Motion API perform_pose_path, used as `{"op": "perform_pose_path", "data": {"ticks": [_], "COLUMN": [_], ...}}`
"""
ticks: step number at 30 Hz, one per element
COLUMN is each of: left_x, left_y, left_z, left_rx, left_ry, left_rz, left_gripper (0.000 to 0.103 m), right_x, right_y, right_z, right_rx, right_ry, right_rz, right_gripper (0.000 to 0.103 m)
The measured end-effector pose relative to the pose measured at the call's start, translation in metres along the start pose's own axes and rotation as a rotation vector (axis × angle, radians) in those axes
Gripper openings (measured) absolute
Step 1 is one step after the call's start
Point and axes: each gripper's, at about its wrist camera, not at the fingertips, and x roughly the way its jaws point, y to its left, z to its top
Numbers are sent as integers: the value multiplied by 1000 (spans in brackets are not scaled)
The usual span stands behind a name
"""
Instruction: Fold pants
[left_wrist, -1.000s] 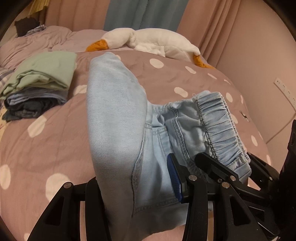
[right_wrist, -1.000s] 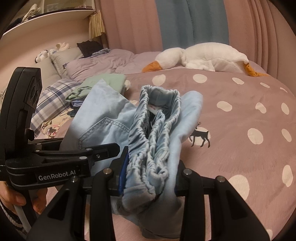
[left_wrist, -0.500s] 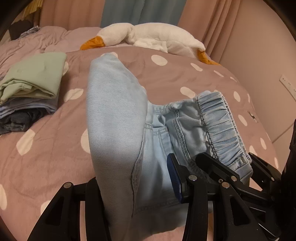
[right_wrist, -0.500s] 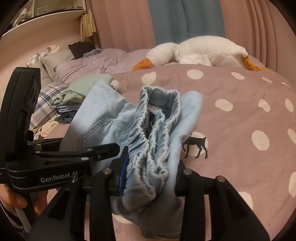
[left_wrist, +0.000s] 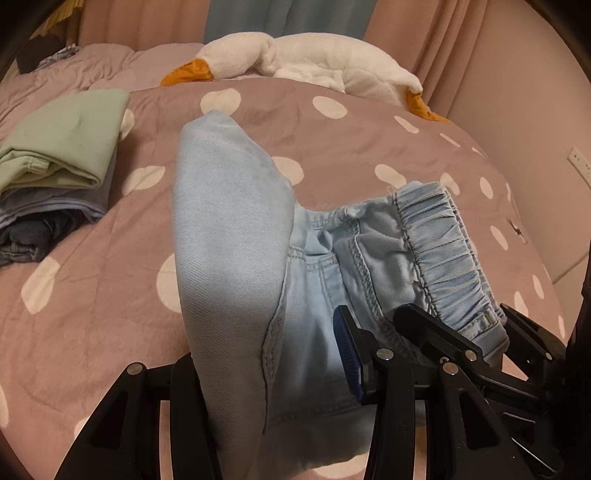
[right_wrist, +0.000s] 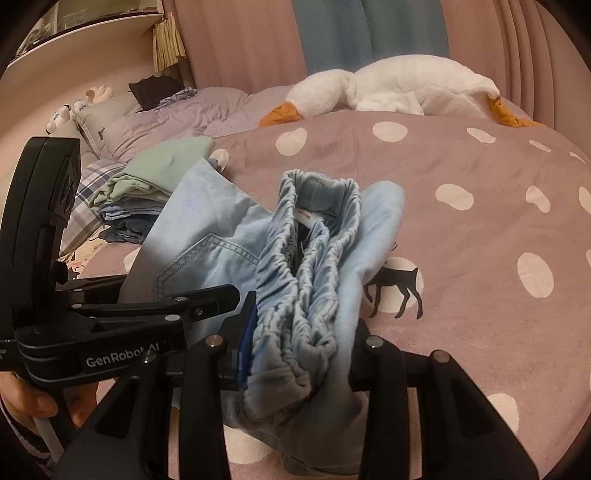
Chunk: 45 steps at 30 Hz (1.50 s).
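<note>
Light-blue denim pants (left_wrist: 236, 258), folded into a bundle, held above the polka-dot blanket (left_wrist: 110, 295). Left gripper (left_wrist: 273, 384) clamps the folded leg; right gripper (right_wrist: 299, 354) clamps the elastic waistband (right_wrist: 314, 266). Soft, light, floppy (thick bunched waistband likely gives the surest hold).

Light blue denim pants (left_wrist: 236, 258), folded bundle, elastic waistband bunched, held above bedspread
</note>
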Motion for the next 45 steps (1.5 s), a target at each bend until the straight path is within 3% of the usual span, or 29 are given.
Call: {"op": "perform_pose_path", "data": {"ticks": [18,25,37,45], "left_x": [19,27,37,43], "left_y": [2,12,22,26], "left_z": [2,0,-5,-6], "left_rx": [10,-9,-14,-16], "left_ry": [23,32,42,44], "left_rz": [20,49,93,115], "left_gripper": [46,46,46,55], "right_x": [18,30,37,41], "right_y": [-8,-32,-47,-54], "right_z": [-4,-9,-20,-22], "right_rx": [31,145,223,243], "right_ry": [32,68,115,137], "right_rz": [9,20,17,6], "right_gripper": [38,40,47,51]}}
